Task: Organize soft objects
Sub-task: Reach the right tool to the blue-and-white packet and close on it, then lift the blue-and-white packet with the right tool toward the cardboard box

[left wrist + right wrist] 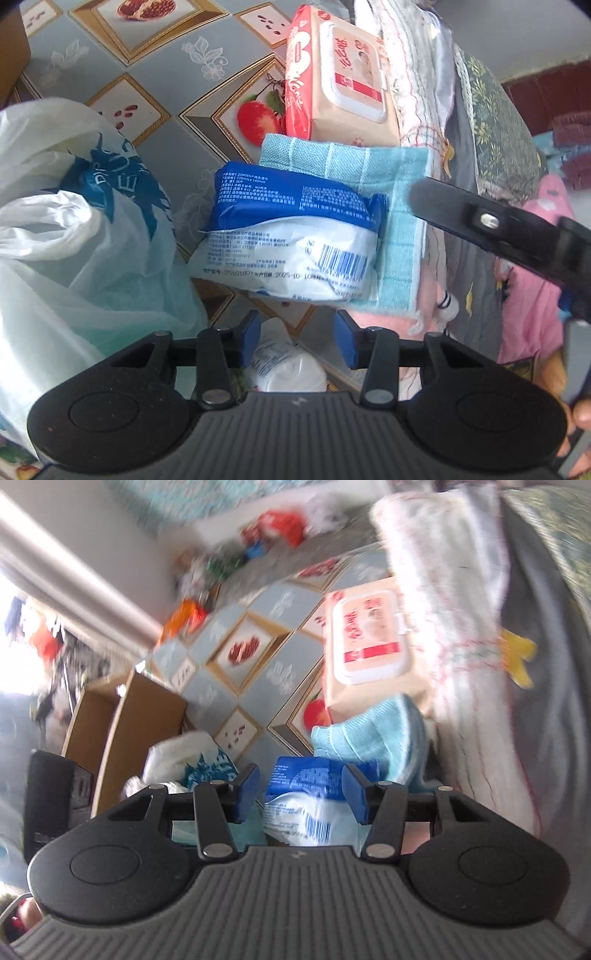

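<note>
A blue and white wipes pack (pixel 291 236) (pixel 306 805) lies partly on a folded teal towel (pixel 399 221) (pixel 369 738). Behind them a pink wipes pack (pixel 343 74) (pixel 369 642) with a white lid rests on the patterned tablecloth (pixel 166 74). My left gripper (pixel 298 334) hangs in front of the blue pack, pads apart, with a small round white packet (pixel 288 369) under and between its fingers; the right pad stands clear of it. My right gripper (pixel 302 794) is open above the blue pack, and one of its fingers (pixel 461 218) reaches in over the teal towel. The right wrist view is blurred.
A white plastic bag (pixel 74 221) with blue print bulges at the left. A cardboard box (pixel 122 720) stands behind it. Folded pale cloths (pixel 417 74) and grey and pink fabrics (pixel 528 277) pile up along the right. A hand (pixel 581 413) shows at the lower right edge.
</note>
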The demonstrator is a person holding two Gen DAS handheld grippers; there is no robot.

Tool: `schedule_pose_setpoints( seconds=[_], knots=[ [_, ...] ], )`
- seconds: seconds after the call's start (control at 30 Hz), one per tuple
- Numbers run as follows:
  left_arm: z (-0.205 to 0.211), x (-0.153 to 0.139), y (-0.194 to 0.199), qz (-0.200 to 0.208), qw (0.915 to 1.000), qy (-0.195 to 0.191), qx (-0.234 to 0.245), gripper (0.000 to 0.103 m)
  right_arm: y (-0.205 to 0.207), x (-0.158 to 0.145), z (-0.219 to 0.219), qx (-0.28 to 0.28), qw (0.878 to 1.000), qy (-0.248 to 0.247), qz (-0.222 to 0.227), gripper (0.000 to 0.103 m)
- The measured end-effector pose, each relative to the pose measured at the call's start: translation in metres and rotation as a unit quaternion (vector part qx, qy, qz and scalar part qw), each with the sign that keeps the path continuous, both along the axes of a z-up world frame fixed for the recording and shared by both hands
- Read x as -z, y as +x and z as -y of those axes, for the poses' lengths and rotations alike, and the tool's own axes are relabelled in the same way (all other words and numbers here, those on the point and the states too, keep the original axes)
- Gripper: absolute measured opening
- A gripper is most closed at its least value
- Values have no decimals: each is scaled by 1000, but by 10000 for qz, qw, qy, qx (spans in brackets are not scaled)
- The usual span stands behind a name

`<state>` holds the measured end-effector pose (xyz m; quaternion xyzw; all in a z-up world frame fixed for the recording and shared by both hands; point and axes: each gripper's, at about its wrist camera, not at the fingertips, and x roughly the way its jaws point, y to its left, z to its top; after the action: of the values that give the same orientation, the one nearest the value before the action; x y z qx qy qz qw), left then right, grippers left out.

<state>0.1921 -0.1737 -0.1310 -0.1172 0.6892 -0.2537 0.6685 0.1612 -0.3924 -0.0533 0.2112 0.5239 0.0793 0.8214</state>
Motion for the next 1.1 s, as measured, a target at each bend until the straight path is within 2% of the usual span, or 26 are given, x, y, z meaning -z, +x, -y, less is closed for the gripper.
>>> schedule_pose_setpoints(
  seconds=[0.17, 0.23, 0.4, 0.53, 0.63, 0.87, 1.1],
  knots=[
    [3, 16, 5, -332, 9990, -171, -239, 46, 39, 27, -10, -599, 9967, -292, -473, 49],
    [4, 22, 6, -444, 9983, -228, -314, 55, 50, 39, -14, -812, 9932, -391, -735, 49],
    [4, 30, 7, -558, 9969, -332, -454, 63, 63, 53, -21, -1189, 9861, -506, -1042, 50],
    [2, 35, 10, -703, 9947, -453, -591, 68, 68, 62, -24, -1283, 9824, -391, -1300, 56],
    [-2, 36, 12, -746, 9937, -498, -676, 69, 70, 66, -24, -1390, 9775, -180, -1574, 55],
    [-6, 44, 17, -950, 9904, -585, -817, 74, 80, 72, -34, -1632, 9707, -218, -1753, 56],
    [-1, 58, 22, -1185, 9872, -608, -880, 79, 90, 87, -58, -2071, 9587, -476, -1889, 71]
  ],
)
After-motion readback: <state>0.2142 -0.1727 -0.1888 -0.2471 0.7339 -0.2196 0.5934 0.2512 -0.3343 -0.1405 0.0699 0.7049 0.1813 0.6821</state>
